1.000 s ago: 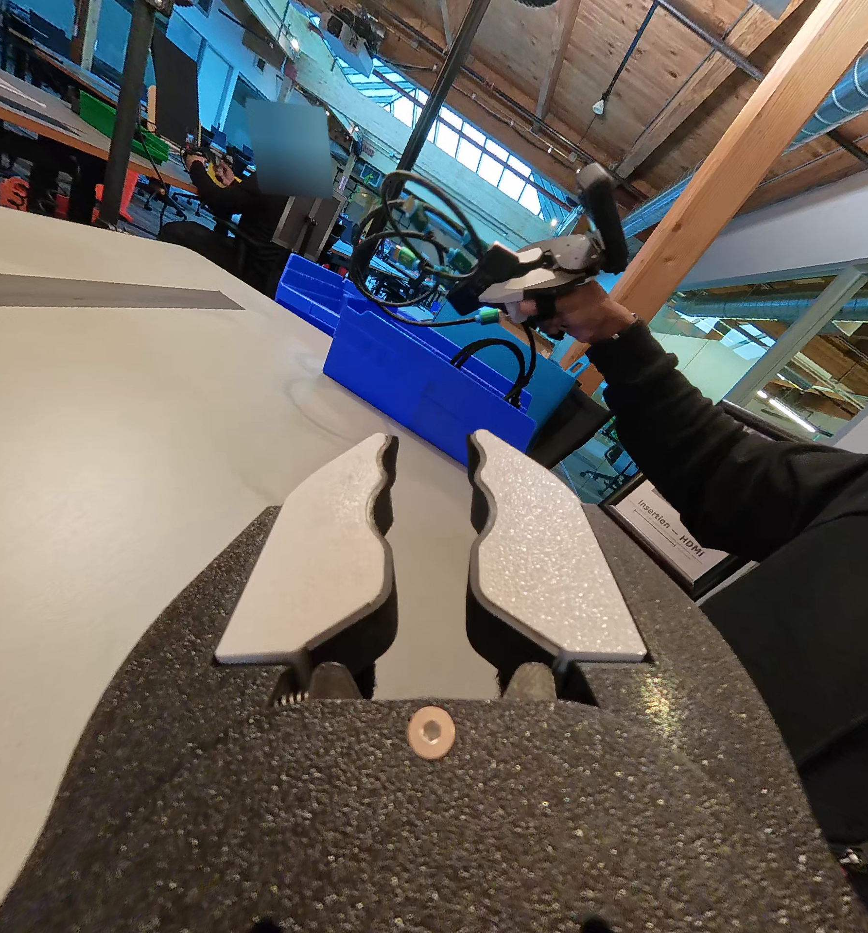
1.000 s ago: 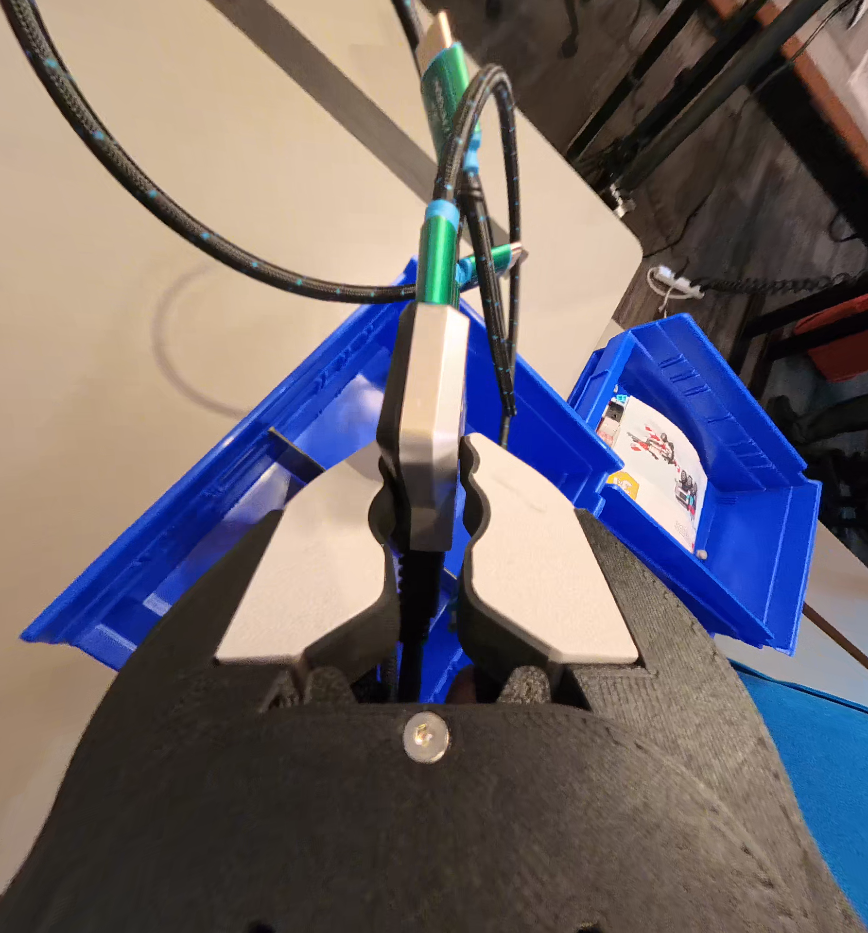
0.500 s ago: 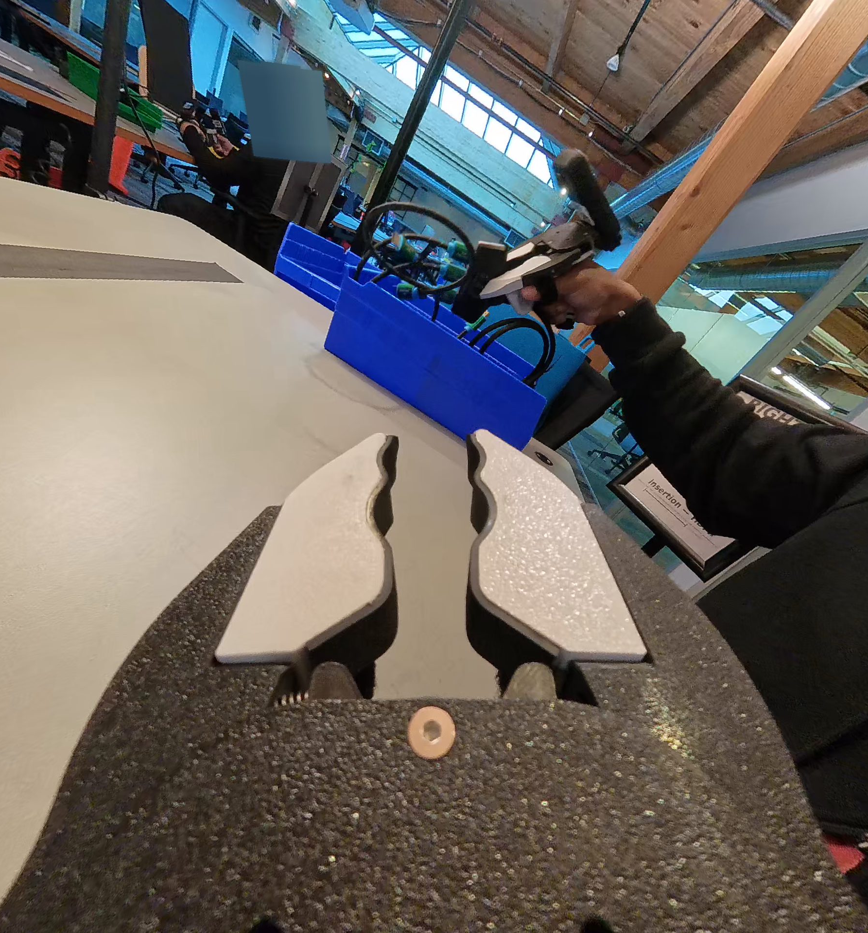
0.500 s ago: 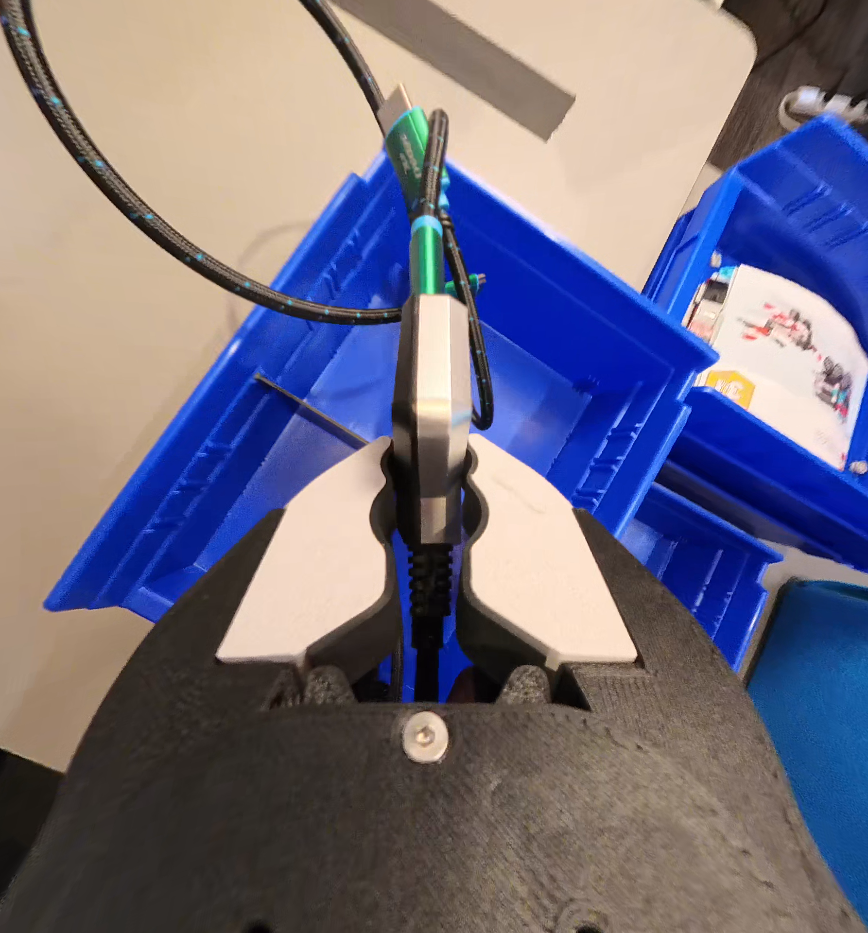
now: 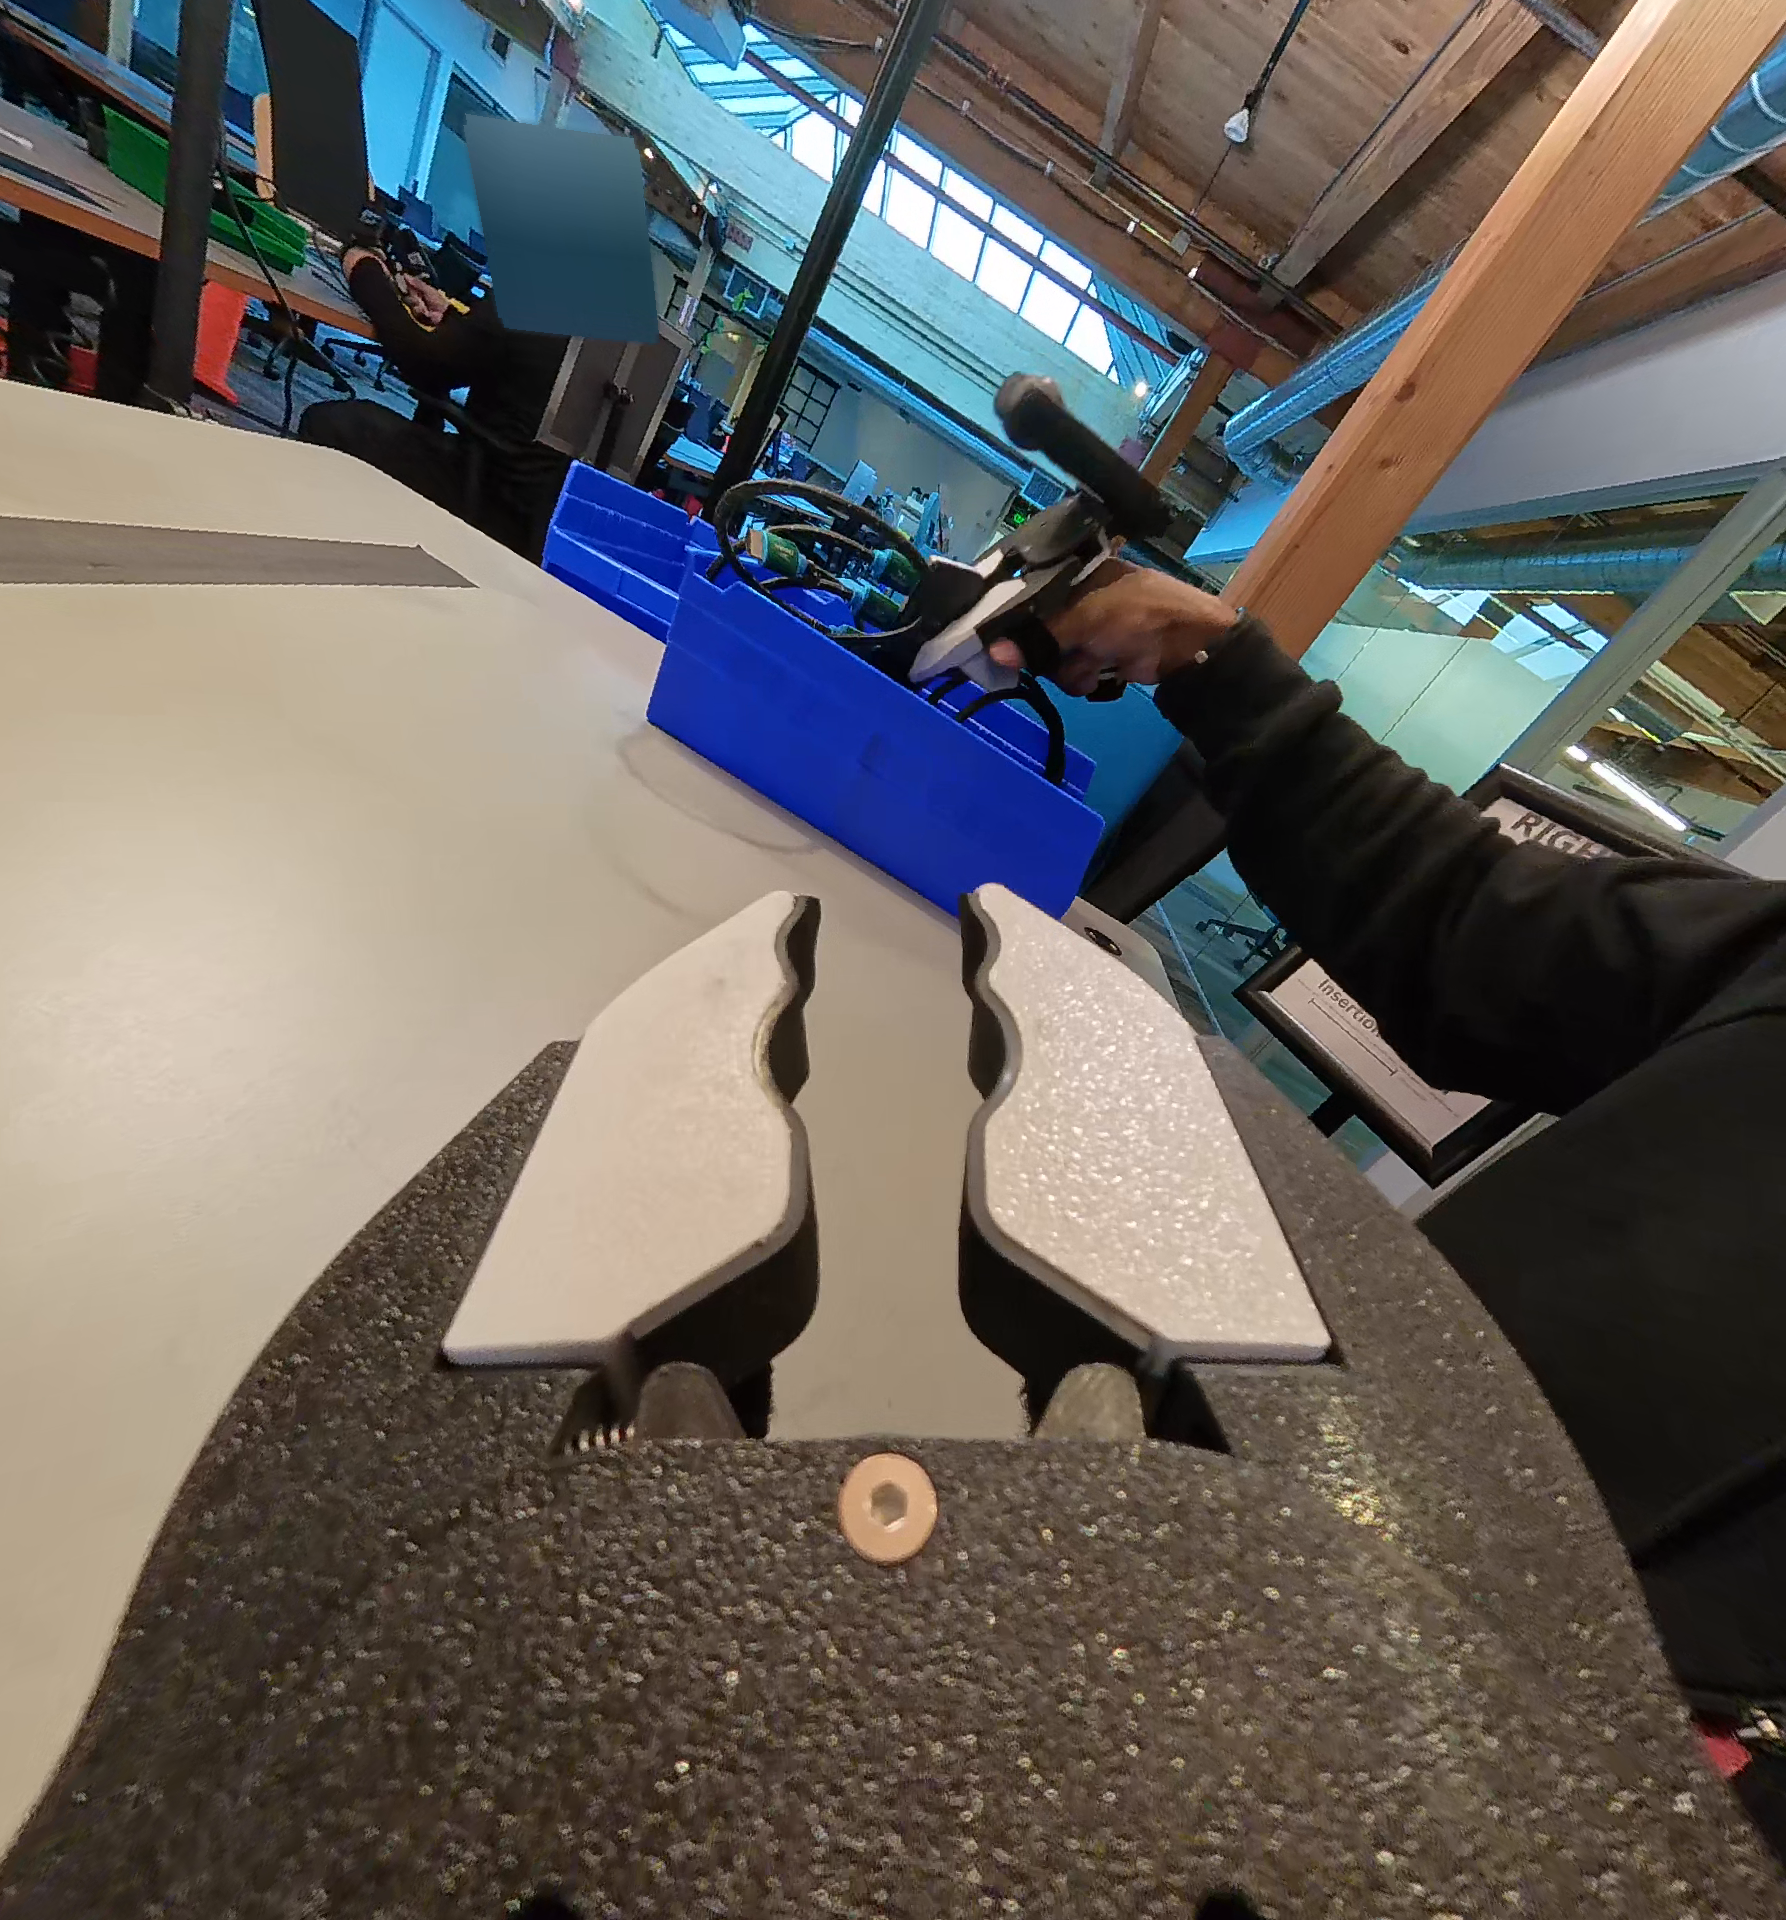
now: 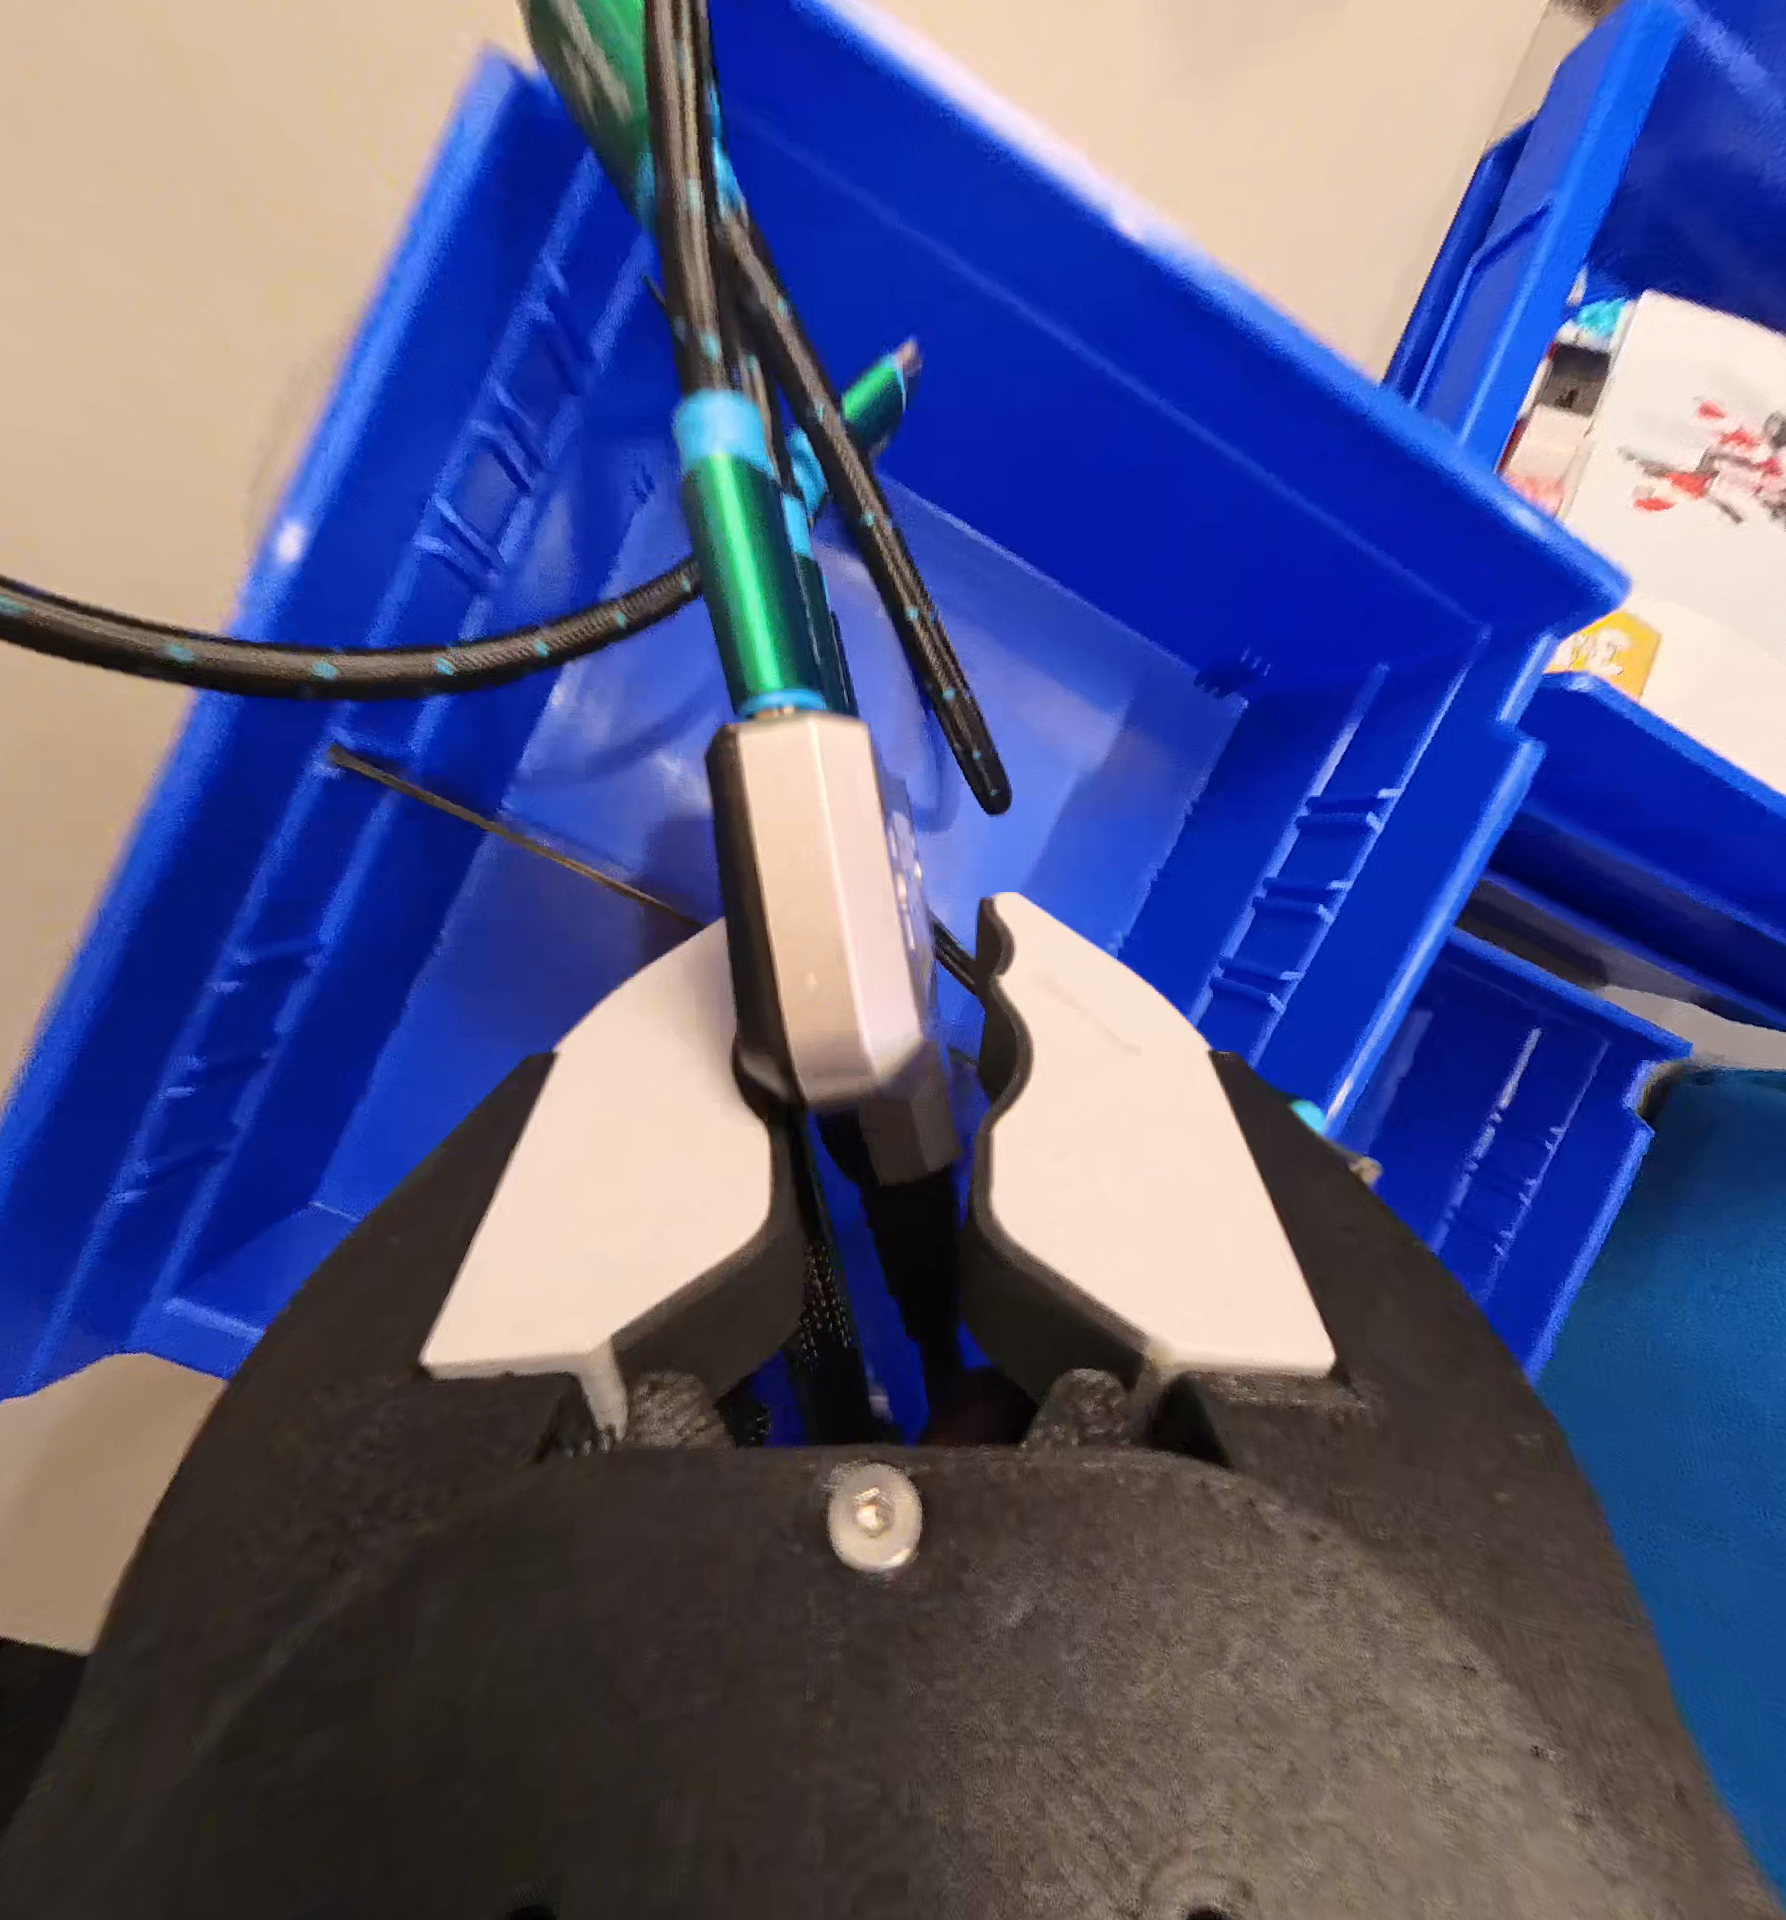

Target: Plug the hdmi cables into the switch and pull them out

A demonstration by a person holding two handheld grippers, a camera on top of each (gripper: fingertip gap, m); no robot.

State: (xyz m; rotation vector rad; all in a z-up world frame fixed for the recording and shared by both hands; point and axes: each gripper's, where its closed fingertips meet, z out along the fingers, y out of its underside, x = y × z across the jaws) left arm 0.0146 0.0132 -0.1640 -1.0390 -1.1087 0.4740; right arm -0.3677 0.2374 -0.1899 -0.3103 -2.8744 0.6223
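Silver switch (image 6: 816,914) sat loose in the slackened right gripper (image 6: 858,925), low over a blue bin (image 6: 1284,499).

Nearest the tool, the switch leaned on one finger with a clear gap to the other, so nothing clamped it. It seemed to be on its way into the bin for storage. Just ahead, a green plug (image 6: 754,582) was seated in the switch's far end, and its braided cable (image 6: 349,660) looped off sideways past the bin wall, where it could catch on the rim. Below the tool the bin floor lay open. A second bin (image 6: 1647,779) crowded one side, with the table (image 6: 141,260) on the other. The left gripper (image 5: 889,914) waited apart over bare table, fingers spread and holding nothing, well short of the bin.
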